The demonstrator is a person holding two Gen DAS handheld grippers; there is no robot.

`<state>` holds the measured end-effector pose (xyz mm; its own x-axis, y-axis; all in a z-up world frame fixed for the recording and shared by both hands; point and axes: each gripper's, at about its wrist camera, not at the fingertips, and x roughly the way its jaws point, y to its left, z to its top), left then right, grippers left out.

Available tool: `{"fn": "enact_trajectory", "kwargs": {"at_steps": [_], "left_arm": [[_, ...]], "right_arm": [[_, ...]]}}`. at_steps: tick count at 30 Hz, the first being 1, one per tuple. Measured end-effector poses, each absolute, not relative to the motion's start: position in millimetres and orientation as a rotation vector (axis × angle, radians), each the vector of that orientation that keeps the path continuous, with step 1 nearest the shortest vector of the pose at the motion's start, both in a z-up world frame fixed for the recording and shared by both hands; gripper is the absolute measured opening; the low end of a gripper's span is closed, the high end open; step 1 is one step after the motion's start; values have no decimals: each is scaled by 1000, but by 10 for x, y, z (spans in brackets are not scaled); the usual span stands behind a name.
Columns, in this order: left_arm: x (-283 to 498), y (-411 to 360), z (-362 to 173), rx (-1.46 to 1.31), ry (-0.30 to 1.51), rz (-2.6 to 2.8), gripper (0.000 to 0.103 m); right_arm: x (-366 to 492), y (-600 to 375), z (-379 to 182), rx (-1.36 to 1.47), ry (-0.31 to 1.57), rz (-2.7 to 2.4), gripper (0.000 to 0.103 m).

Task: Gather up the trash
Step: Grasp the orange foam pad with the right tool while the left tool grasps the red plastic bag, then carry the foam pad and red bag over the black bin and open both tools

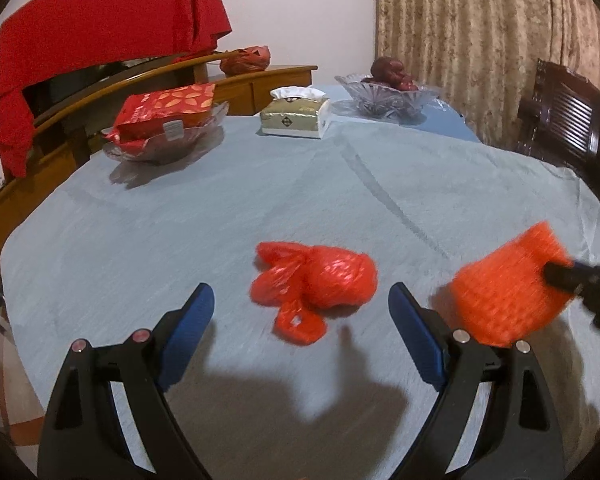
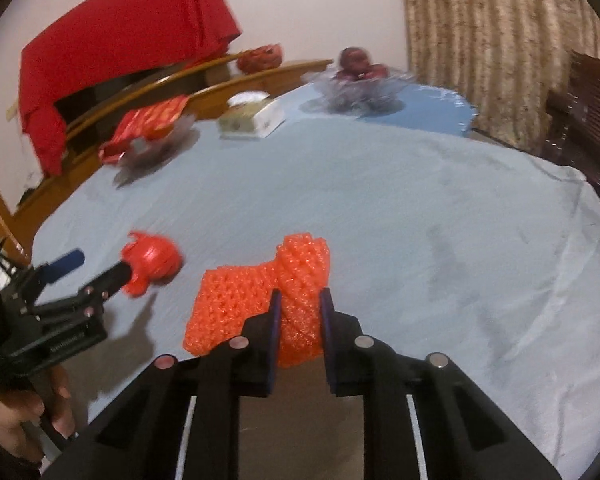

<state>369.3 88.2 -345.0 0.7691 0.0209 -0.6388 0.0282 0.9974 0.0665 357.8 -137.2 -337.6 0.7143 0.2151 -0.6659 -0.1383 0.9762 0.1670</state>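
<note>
- Right wrist view: the orange foam net (image 2: 260, 300) sits low in the centre of the frame, pinched between the two pads of the right claw (image 2: 300, 312), which is clenched on its twisted end while the flatter part hangs out toward the lower left.
- In the left wrist view the same net shows blurred at the right edge, lifted just above the tabletop (image 1: 340, 200).
- The red plastic bag (image 1: 314, 286) lies crumpled on the cloth just below the middle of the left wrist view, between and slightly beyond the blue pads of the left claw (image 1: 302, 304), which is spread wide and grips nothing.
- To do this step well, I judge the left claw should come down over the bag's bulky knotted body, not its loose handle loops, and close only once both pads straddle it; thin film slips and bunches.
- The right claw's grip on the net looks narrow, so a steady hold matters while the other hand works.
- The tabletop is covered with a pale blue cloth, creased in places.
- Toward the upper left of the left wrist view a glass dish (image 1: 168, 140) holds red packets; a tissue box (image 1: 296, 116) stands at upper centre and a glass fruit bowl (image 1: 384, 96) beside it to the right.
- Beyond are a wooden sideboard (image 1: 272, 84), a red drape (image 1: 108, 24), patterned curtains (image 1: 480, 40) and a dark chair (image 1: 564, 120).
</note>
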Motion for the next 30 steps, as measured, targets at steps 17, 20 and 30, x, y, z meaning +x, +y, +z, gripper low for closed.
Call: {"fn": "enact_trajectory", "kwargs": {"at_steps": [17,20,30], "left_arm": [[4082,755,-3542,67,798,-72,31],[3943,707,-3379,56,757,-82,29],[3374,221,-2811,49,673,-107,29]], "right_arm": [[3596,-1773,-3260,173,724,167,18],[3527,-1786,-3156,172,708,170,18],[3133,-2033,-2793,157,655,143,18]]}}
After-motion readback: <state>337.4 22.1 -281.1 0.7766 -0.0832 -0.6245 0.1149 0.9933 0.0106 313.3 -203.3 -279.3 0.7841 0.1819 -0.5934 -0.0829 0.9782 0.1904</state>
